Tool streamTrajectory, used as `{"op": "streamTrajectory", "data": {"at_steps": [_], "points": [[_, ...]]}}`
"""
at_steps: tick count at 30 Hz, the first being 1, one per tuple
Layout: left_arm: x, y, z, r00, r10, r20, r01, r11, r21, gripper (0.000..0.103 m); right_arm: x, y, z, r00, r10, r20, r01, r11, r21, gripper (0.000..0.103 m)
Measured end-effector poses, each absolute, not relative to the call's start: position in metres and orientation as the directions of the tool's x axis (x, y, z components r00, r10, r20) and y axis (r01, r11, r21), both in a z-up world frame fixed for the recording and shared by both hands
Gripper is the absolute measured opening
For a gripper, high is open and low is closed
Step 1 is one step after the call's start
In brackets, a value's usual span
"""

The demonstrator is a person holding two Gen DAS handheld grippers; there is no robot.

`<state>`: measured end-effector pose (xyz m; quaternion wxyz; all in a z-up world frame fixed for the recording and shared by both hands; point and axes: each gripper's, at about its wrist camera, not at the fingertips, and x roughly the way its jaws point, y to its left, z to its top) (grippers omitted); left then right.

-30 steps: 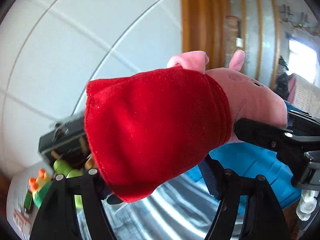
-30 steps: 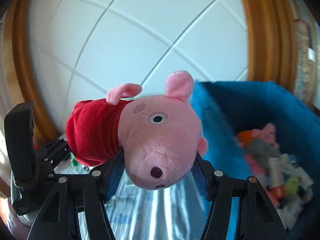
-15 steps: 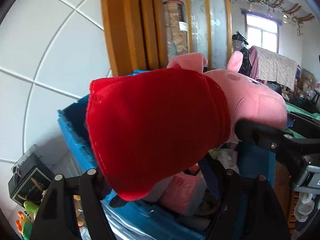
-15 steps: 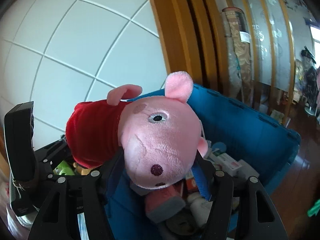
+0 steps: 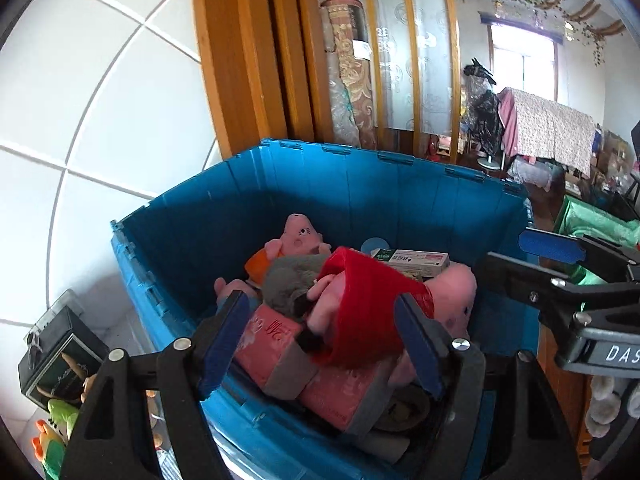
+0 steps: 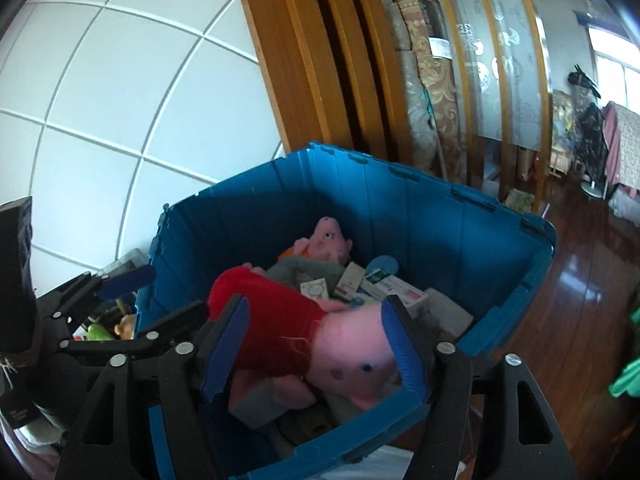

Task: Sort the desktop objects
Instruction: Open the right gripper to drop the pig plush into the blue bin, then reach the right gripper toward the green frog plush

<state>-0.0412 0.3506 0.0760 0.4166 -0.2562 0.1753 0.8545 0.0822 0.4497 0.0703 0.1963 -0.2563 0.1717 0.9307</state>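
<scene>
Two grippers hung over the near rim of the bin [image 5: 400,188], and the pig [image 6: 312,344] lay on top of the heap inside it, toward the near wall, red dress pointing to the bin's left side and pink head to its right. It looked freshly let go, and the main risk I judged was a snag: the right gripper [image 6: 316,348] was opening, its blue pads framing the pig's head and not visibly pressing on it, so a withdrawal begun before the jaws cleared could catch plush on a pad and drag the toy back over the rim. The left gripper [image 5: 320,344] stood roughly half spread with nothing pinched; its pads sat either side of the red dress in that view, with the toy lying lower in the bin beyond them. A second risk was the heap itself: the pig rested on pink packs [image 5: 272,340] and another soft toy [image 5: 296,284], an uneven bed, so a nudge from either gripper might have rolled it or tipped smaller boxes [image 6: 384,288] about. Both grippers pointed downward at a moderate slope into the bin, side by side, the right one's fingers showing at the right edge of the left view and the left one's at the left edge of the right view. More toys [image 5: 56,436] waited outside the bin's left wall.
</scene>
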Motion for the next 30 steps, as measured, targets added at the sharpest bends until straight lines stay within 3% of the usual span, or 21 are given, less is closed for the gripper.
{"op": "streamTrajectory", "data": {"at_steps": [2,6,14,20,30], "points": [[-0.044,0.33,0.077,-0.539,0.619,-0.571,-0.784,-0.616,0.072,0.074,0.08,0.445,0.07,-0.797,0.27,-0.541,-0.437,-0.876,0.207,0.084],[-0.049,0.28,0.075,-0.589,0.59,-0.553,-0.728,-0.684,0.045,0.081,0.074,0.417,0.076,-0.814,0.237,-0.529,-0.38,-0.908,0.178,0.089],[-0.072,0.145,0.051,-0.704,0.428,-0.567,-0.524,-0.852,0.008,0.081,0.043,0.322,0.093,-0.854,0.136,-0.502,-0.214,-0.972,0.099,0.103],[-0.093,0.032,0.023,-0.755,0.259,-0.603,-0.322,-0.947,-0.003,0.081,-0.004,0.233,0.082,-0.848,-0.007,-0.53,-0.034,-0.997,0.067,0.103],[-0.148,-0.132,-0.043,-0.714,0.009,-0.7,-0.009,-1.0,-0.004,0.081,-0.107,0.111,0.009,-0.699,-0.208,-0.684,0.157,-0.978,0.137,0.103]]}}
